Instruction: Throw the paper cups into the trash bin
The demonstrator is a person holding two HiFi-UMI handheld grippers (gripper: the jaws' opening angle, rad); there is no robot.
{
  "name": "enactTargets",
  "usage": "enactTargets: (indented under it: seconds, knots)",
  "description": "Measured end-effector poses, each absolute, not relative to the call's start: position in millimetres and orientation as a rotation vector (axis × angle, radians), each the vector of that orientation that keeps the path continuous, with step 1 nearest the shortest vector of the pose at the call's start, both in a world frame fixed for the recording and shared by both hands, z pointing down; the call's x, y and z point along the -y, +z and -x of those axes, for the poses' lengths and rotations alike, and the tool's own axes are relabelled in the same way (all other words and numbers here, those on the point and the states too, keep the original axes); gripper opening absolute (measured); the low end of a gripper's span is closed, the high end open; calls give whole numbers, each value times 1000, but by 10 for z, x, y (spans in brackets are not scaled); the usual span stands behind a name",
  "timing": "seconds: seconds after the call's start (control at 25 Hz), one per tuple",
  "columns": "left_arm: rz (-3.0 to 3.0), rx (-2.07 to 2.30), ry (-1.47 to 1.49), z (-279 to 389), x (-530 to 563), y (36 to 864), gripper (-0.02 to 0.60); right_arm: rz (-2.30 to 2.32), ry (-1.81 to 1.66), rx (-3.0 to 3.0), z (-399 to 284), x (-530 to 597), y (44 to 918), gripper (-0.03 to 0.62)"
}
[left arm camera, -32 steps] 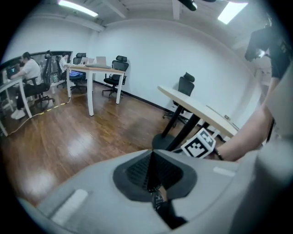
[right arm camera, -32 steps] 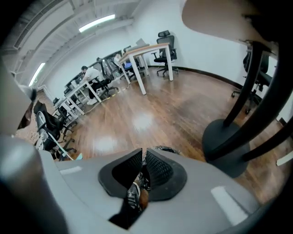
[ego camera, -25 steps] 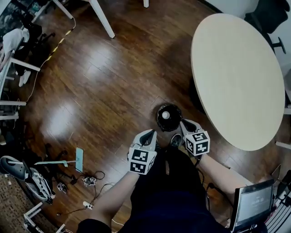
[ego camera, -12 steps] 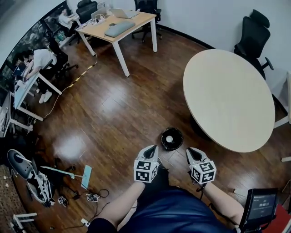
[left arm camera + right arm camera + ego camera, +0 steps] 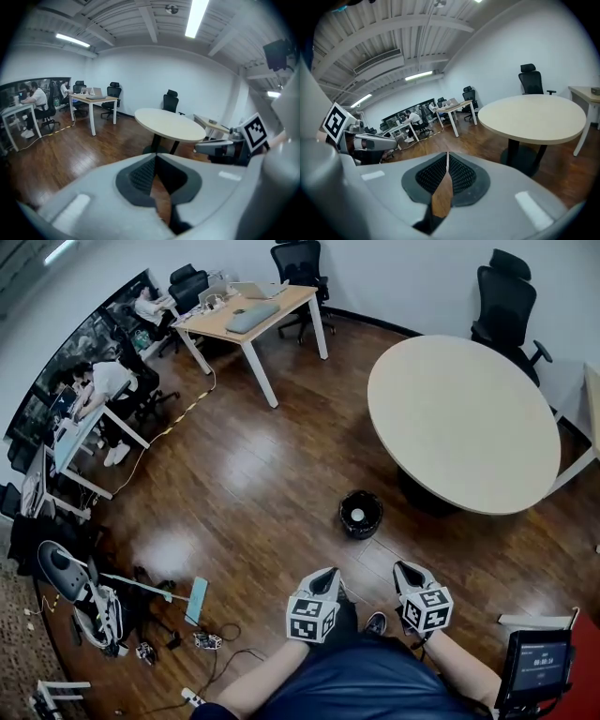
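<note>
Two claws hang empty near our lap: the left claw (image 5: 327, 575) clenched on nothing, the right claw (image 5: 404, 568) with its jaws closing on air alone. Straight ahead on the wooden floor, well apart from both and about midway between them, stands the black trash bin (image 5: 342, 520), near the round desk (image 5: 459, 418). One white paper cup (image 5: 357, 515) lies inside it. We see no cup on the desk, so neither claw looks better placed.
</note>
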State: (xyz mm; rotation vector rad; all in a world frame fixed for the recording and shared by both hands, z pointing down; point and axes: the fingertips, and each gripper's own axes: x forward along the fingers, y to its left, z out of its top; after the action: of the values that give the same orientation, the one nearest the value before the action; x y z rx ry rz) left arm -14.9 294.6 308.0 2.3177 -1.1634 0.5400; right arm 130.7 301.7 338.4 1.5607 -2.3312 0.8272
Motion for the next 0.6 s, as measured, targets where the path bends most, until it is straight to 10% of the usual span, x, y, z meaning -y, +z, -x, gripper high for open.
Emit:
enactTargets:
  seconds: [0.6]
  knots:
    - [-2337,1199,360,775,-2923,2696,3,-1654,690,2358,-802,-2951,2712,21]
